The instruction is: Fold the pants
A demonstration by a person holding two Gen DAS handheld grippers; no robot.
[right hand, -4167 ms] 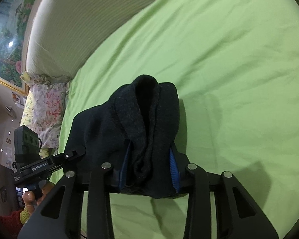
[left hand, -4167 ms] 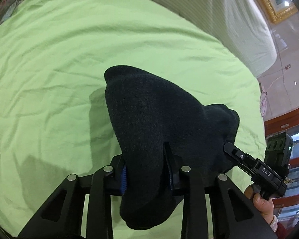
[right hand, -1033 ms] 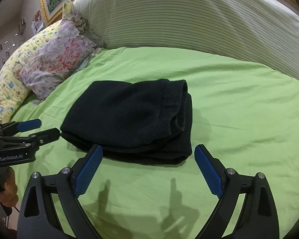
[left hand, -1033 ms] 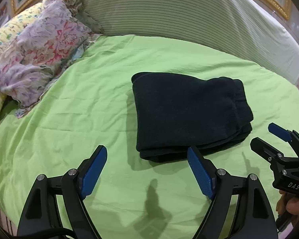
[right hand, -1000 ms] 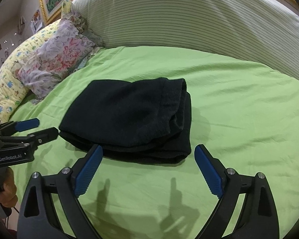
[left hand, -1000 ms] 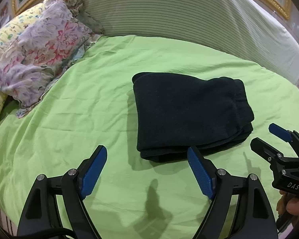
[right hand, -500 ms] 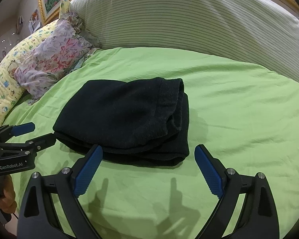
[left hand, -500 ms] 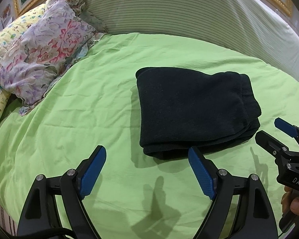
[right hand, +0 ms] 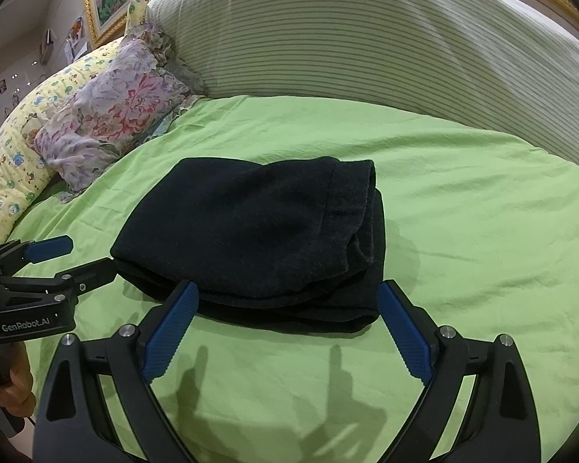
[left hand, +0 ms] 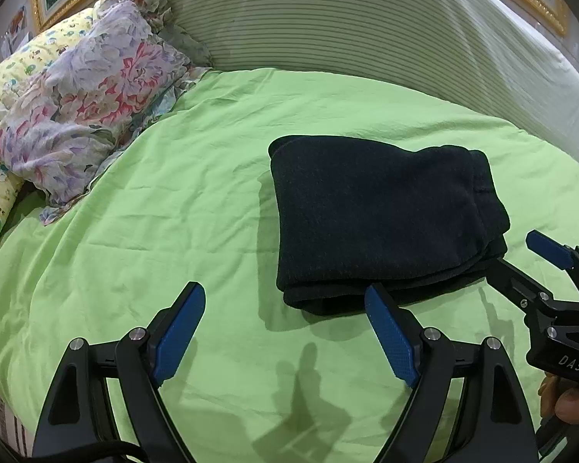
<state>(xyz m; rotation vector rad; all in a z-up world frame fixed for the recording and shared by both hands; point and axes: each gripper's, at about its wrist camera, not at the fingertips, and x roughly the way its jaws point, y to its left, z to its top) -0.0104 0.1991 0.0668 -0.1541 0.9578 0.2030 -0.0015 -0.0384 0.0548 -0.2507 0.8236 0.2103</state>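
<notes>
- Two floral pillows (left hand: 85,104) lie at about ten o'clock from the pants, against the striped headboard (left hand: 366,31) that curves across twelve o'clock.
- Left gripper (left hand: 285,324) hovers over the green sheet (left hand: 154,231) with its blue-padded fingers (left hand: 179,324) spread wide and nothing between them; the pants sit at roughly one o'clock from it, its right finger tip just in front of their near edge.
- Pants (left hand: 382,216), dark navy and fleecy, lie folded into a compact, thick rectangle near the middle of the bed. Stacked layers show along the near edge, and the rolled waistband side faces three o'clock, where the folds bulge loosely.
- Right gripper (right hand: 287,320) is likewise wide open and empty, its finger tips flanking the near edge of the pants (right hand: 258,239), which lie at twelve o'clock from it.
- Each wrist view shows the other gripper beside the bundle, apart from the cloth or barely at its edge; contact cannot be told.
</notes>
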